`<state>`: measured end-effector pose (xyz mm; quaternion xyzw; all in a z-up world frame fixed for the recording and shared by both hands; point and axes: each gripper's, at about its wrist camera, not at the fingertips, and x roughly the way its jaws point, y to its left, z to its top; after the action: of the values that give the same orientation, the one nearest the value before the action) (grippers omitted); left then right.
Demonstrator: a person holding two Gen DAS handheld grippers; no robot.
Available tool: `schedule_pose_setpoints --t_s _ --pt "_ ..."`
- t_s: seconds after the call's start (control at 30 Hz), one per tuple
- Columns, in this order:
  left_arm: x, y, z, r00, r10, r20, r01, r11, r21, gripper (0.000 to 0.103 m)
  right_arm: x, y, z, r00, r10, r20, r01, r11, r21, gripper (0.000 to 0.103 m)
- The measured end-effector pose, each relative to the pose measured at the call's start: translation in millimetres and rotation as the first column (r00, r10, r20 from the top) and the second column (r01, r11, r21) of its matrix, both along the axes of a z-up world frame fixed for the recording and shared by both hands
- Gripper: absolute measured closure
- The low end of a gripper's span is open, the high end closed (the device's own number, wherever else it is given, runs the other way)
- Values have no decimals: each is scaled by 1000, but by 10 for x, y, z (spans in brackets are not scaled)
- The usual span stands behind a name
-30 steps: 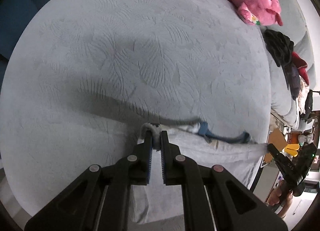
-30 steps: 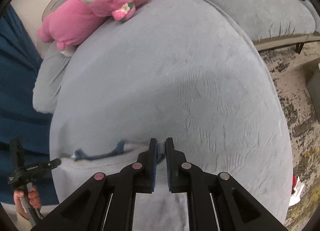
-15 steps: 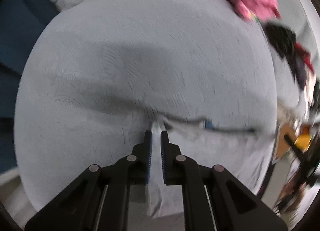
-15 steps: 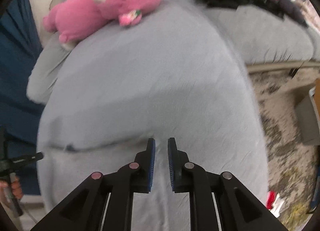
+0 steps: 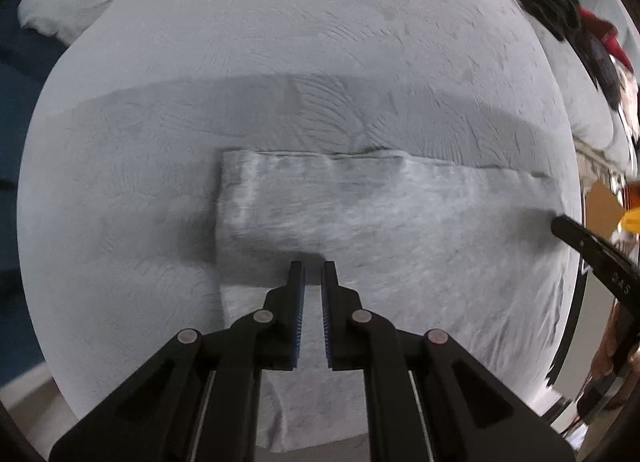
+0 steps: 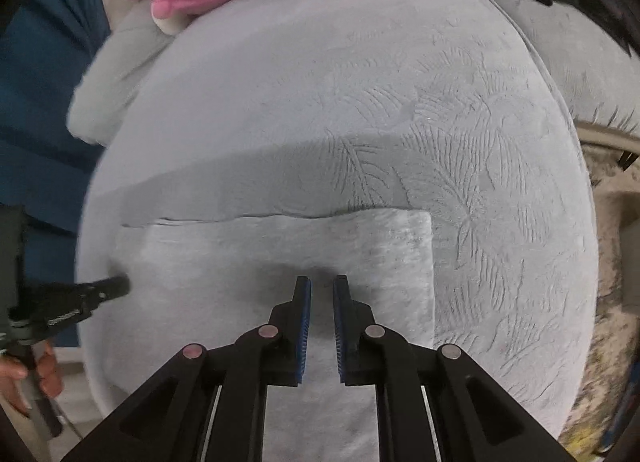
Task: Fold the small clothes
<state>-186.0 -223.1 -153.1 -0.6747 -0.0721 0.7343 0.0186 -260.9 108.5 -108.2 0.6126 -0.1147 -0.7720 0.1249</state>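
Left tool (image 5: 312,264), right tool (image 6: 321,278) nearly closed, empty, over grey garment (image 5: 360,197).

left gripper (image 5: 312,266) with matte black angular fingers, blue ribbed pads (image 5: 299,314), round silver pivot screws, right gripper (image 6: 321,282) of identical build, black handle with small white lettering, thin cable trailing below hand (image 6: 24,374)

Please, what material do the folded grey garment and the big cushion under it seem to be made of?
Folded grey garment: probably soft knit fabric, matte; it lies limp with a thin, flat folded edge. Cushion: seems plush velvet-like upholstery; its nap keeps feathery brush marks.
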Motion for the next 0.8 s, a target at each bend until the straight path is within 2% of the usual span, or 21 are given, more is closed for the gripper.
schedule_pose_setpoints --t_s 0.07,0.1,0.17,0.23,0.33,0.4,0.5,0.63,0.67,0.8 --pt "94 -83 58 1000 17 -5 -16 1000 20 98 137 117 79 1000 -13 0 13 1000 -15 88" --pt "154 -124 84 1000 22 -5 -22 1000 19 94 210 198 104 1000 -24 3 24 1000 -17 81" --pt "305 -198 127 1000 23 0 -23 1000 -1 88 327 315 163 999 -45 10 45 999 -13 71" --pt "465 -248 146 1000 13 3 -13 1000 -29 85 446 410 162 998 -56 15 56 998 -11 67" --pt "653 -289 85 1000 -4 23 6 999 -51 83 574 491 75 996 -55 64 57 998 -32 67" --pt "737 -319 32 999 8 42 -6 999 -33 83 614 524 37 995 -54 86 58 997 -42 66" --pt "810 -385 -2 998 50 40 -51 998 33 82 661 543 8 996 -47 72 49 998 -32 66" --pt "809 -448 -13 997 77 30 -79 995 63 78 693 515 -38 997 -27 65 29 999 -18 66" --pt "805 -458 -19 997 77 25 -79 994 73 74 701 515 -50 997 -30 68 31 999 -19 66" --pt "795 -476 -88 997 70 29 -72 995 72 70 690 514 -72 997 -28 69 29 999 -17 66"
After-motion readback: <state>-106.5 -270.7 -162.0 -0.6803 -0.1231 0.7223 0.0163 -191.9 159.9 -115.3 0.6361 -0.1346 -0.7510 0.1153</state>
